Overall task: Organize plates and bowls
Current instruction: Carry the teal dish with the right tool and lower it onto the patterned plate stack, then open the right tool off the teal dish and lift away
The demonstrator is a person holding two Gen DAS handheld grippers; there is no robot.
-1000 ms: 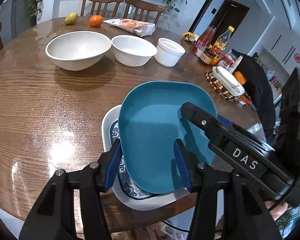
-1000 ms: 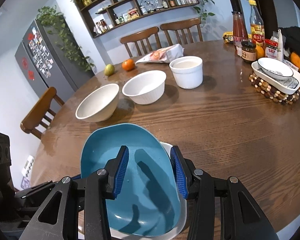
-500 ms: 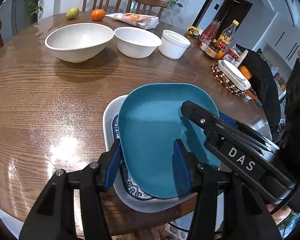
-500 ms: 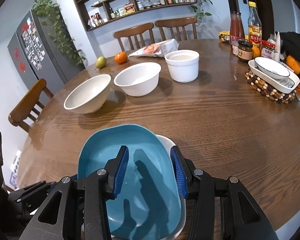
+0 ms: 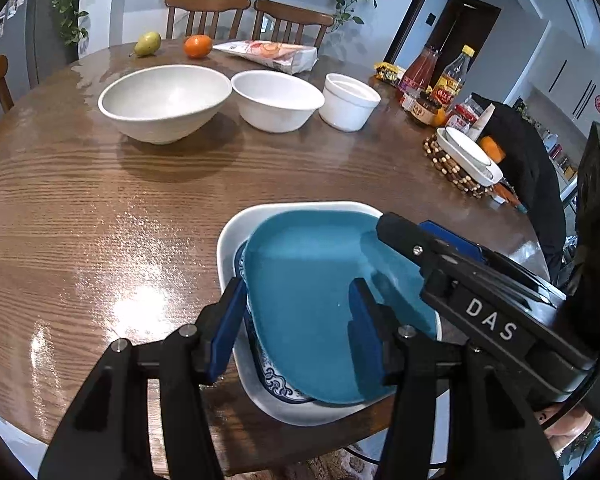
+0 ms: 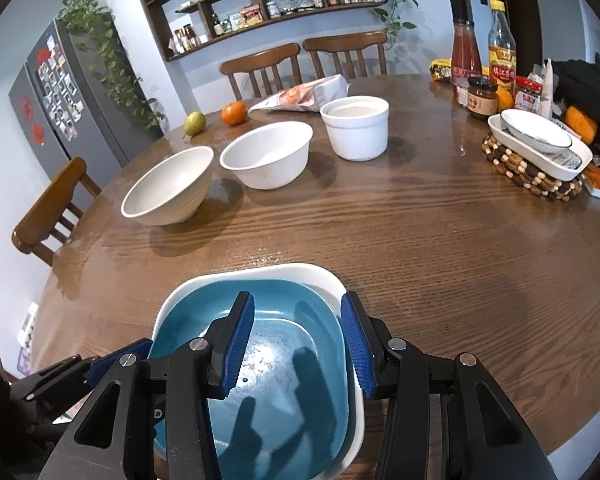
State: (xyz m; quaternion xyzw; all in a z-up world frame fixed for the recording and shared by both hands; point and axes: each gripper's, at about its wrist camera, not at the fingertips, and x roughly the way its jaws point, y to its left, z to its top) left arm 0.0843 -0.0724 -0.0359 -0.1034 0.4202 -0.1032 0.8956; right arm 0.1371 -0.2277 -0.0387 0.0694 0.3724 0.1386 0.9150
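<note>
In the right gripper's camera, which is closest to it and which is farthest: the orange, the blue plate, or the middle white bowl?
1. blue plate, right under the right gripper.
2. middle white bowl, mid-table.
3. orange, at the far edge beside the pear.

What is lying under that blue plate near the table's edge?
Under the blue plate peeks a blue-and-white patterned plate, both sitting in a white square dish. Most of the patterned plate is covered, so anything more beneath stays hidden.
</note>
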